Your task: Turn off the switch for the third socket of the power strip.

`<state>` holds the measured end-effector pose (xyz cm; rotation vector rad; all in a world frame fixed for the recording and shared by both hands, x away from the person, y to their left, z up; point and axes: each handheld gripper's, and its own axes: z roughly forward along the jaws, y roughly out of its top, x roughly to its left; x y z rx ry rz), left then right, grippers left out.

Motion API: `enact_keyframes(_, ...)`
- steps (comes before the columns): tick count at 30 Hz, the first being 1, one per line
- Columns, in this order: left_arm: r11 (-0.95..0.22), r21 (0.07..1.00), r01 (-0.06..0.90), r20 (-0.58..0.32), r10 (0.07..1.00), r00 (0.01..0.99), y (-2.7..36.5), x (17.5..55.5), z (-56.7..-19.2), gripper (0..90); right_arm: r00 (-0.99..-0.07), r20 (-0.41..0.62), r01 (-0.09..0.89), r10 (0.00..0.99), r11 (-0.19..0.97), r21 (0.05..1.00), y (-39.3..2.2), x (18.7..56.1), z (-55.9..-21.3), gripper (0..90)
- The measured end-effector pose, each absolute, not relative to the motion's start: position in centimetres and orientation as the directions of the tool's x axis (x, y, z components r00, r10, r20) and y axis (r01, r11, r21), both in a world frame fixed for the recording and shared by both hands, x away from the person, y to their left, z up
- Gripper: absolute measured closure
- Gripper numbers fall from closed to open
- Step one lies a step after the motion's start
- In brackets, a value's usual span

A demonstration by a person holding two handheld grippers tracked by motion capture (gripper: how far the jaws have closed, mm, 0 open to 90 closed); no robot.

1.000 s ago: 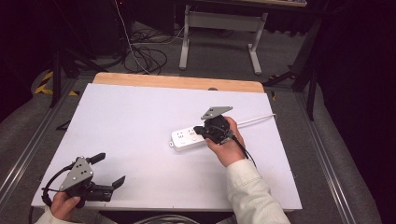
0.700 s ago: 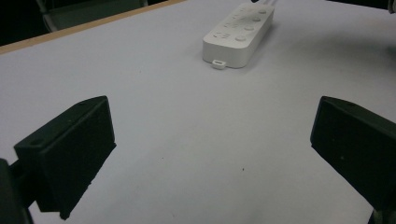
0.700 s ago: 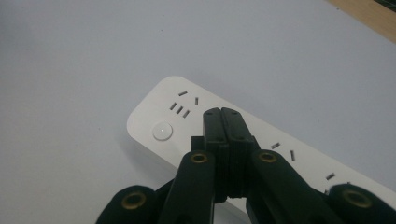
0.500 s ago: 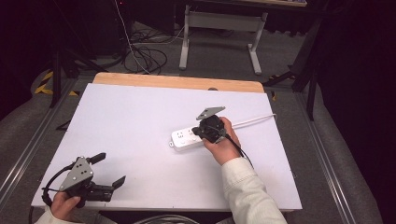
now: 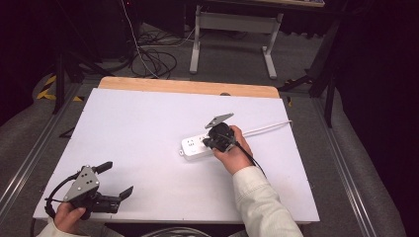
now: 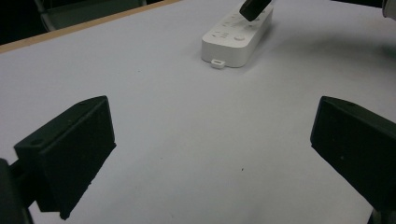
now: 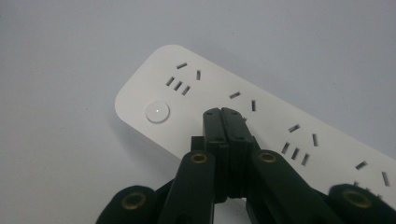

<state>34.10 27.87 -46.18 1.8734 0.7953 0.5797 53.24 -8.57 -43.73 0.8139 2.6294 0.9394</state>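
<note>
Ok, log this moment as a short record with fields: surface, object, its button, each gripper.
surface: white table with a wooden far edge
object: white power strip, lying flat right of centre, cord running off to the right
button: round button near the strip's rounded end
right gripper: right gripper, jaws closed together, tip over the strip beside the button
left gripper: left gripper, jaws wide apart, at the near left corner, holding nothing

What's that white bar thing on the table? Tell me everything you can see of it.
It is a power strip: a long, white, plastic-looking bar with rounded corners, lying flat on the white table. Its top carries rows of socket slots and a round button near one end. A white cord leaves the other end. The shut right gripper is over its top, near the button.
</note>
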Motion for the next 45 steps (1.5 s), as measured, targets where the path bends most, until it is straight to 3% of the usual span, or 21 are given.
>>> enact_keyframes(45, -0.310, 0.912, 0.268, 0.052, 0.735, 0.676, 27.74, 34.09, -46.21, 0.3, -0.807, -0.086, 0.426, 0.584, 0.678, 0.599, -7.56, 52.68, -44.44, 90.0)
